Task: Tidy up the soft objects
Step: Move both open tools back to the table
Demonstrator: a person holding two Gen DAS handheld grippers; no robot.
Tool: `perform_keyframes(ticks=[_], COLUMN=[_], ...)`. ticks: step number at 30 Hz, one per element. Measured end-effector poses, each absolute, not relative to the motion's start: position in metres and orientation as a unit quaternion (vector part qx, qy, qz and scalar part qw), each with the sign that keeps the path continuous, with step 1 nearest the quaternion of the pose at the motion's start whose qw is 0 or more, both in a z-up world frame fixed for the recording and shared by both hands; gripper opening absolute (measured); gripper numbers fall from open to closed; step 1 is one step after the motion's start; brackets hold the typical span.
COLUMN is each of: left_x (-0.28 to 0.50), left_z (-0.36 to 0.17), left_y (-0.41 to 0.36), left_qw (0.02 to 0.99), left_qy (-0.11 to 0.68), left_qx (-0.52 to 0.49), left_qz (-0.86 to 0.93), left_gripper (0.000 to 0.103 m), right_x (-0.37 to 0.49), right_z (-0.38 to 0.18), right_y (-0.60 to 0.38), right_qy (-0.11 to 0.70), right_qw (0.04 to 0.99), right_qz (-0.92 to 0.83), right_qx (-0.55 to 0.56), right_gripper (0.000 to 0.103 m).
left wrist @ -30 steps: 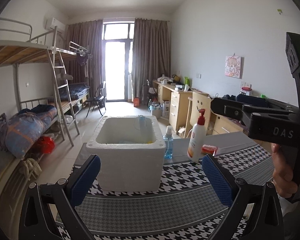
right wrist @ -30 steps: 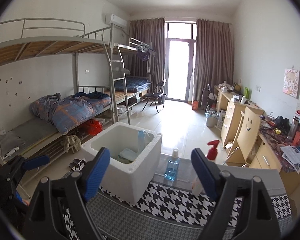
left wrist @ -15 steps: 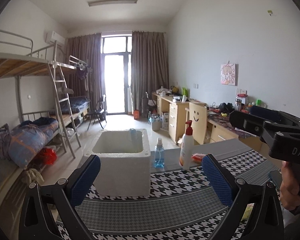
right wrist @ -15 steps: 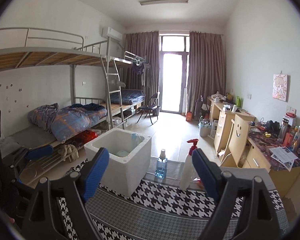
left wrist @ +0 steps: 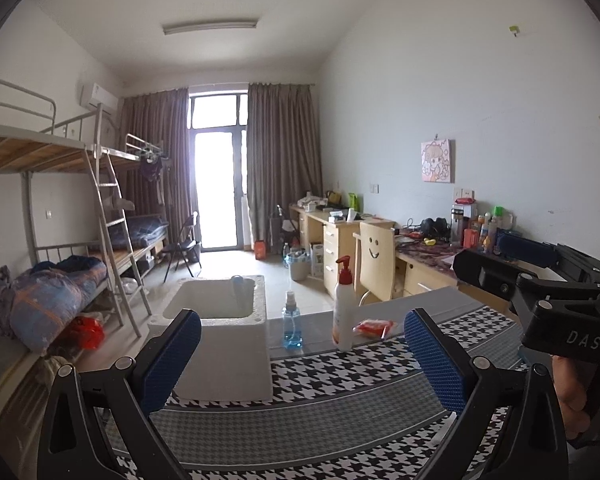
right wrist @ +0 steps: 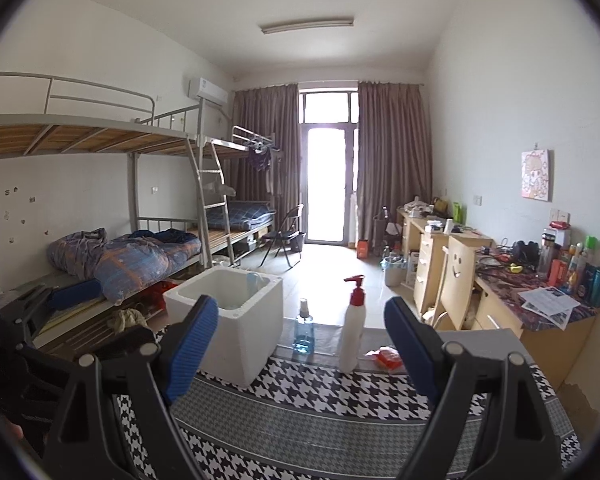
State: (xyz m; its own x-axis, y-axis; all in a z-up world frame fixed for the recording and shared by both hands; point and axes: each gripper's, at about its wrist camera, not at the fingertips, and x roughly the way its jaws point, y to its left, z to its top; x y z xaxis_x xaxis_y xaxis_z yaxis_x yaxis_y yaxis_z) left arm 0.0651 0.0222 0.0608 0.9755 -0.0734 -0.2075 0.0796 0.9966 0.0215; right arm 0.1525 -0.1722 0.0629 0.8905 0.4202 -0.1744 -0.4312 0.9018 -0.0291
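Note:
A white foam box (left wrist: 220, 344) stands on the houndstooth-covered table (left wrist: 340, 408); it also shows in the right wrist view (right wrist: 236, 332). A small red soft packet (left wrist: 374, 327) lies behind a white pump bottle (left wrist: 343, 312), also seen in the right wrist view as packet (right wrist: 386, 357) and bottle (right wrist: 352, 336). My left gripper (left wrist: 300, 364) is open and empty, held back from the box. My right gripper (right wrist: 300, 352) is open and empty; its body shows at the right of the left wrist view (left wrist: 540, 296).
A small blue spray bottle (left wrist: 292, 326) stands between the box and the pump bottle. Bunk beds (right wrist: 120, 240) line the left wall. Desks (right wrist: 520, 292) with clutter and a smiley-face chair (right wrist: 456, 276) line the right wall.
Both grippers have pulled back and tilted up from the table. The box and bottles look smaller and lower in both views. The jaws stayed open.

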Motion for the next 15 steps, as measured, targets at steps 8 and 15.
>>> perform_keyframes(ticks=[8,15], left_x=[0.061,0.058], left_z=[0.055,0.048], left_y=[0.013,0.005], left_qw=[0.994,0.994], left_qy=[0.096,0.093], left_qx=[0.009,0.012], left_qz=[-0.048,-0.055], left_gripper=[0.102,0.102], right_x=[0.14,0.136], right_z=[0.055,0.049], right_y=[-0.185,-0.192], right_qy=[0.078,0.077], right_qw=[0.975,0.978], right_qz=[0.205,0.191], right_qx=[-0.038,-0.03], right_gripper=[0.088,0.088])
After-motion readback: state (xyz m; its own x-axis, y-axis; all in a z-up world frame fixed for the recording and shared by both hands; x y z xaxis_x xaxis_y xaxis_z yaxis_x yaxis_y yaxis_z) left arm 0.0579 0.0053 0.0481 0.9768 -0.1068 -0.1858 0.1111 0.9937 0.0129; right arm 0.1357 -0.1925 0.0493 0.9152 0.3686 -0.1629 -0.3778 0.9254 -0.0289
